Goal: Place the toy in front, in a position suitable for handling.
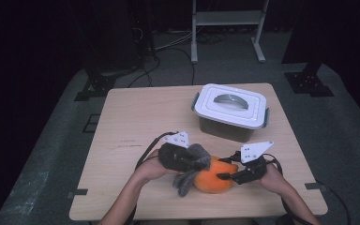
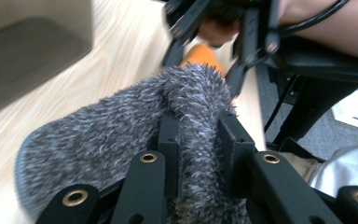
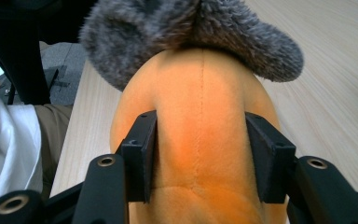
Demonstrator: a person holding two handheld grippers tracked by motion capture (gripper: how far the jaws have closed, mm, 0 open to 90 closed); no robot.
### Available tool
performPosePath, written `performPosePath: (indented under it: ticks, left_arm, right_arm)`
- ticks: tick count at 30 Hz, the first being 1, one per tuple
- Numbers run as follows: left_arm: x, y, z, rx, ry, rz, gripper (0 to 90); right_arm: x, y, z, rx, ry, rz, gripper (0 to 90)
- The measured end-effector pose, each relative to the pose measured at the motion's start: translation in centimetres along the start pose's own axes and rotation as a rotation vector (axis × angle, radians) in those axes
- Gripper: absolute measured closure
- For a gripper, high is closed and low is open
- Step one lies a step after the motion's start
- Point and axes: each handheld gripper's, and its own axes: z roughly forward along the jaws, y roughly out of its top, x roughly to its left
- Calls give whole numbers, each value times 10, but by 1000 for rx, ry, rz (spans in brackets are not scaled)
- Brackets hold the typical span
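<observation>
Plush toy (image 1: 214,180) between tongs: left (image 1: 193,161) pinches grey fur, right (image 1: 225,176) squeezes orange body.

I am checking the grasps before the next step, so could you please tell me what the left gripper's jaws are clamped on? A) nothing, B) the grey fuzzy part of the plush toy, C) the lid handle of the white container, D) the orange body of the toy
B: in the left gripper view the left gripper pinches a fold of the grey fuzzy part, while the right gripper clamps the orange body.

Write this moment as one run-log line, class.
left claw: shut on grey fuzzy plush part | right claw: shut on orange plush toy body | lidded white plastic box: apart, behind
</observation>
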Motion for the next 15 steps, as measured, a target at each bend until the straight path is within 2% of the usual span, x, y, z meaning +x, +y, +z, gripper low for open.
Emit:
performPosePath:
  ticks: [4,6,9,15]
  left_arm:
    - [-9,14,12,13,-21,41,733]
    - [-9,15,15,20,-24,46,733]
    - [-3,11,12,8,-26,23,734]
    - [7,-5,0,-10,2,-24,734]
  right_arm:
    - [0,2,2,5,-3,-9,483]
    - [1,1,1,5,-5,-9,483]
    - [1,-2,-1,-5,-7,-3,485]
    - [1,-2,-3,1,-4,-8,488]
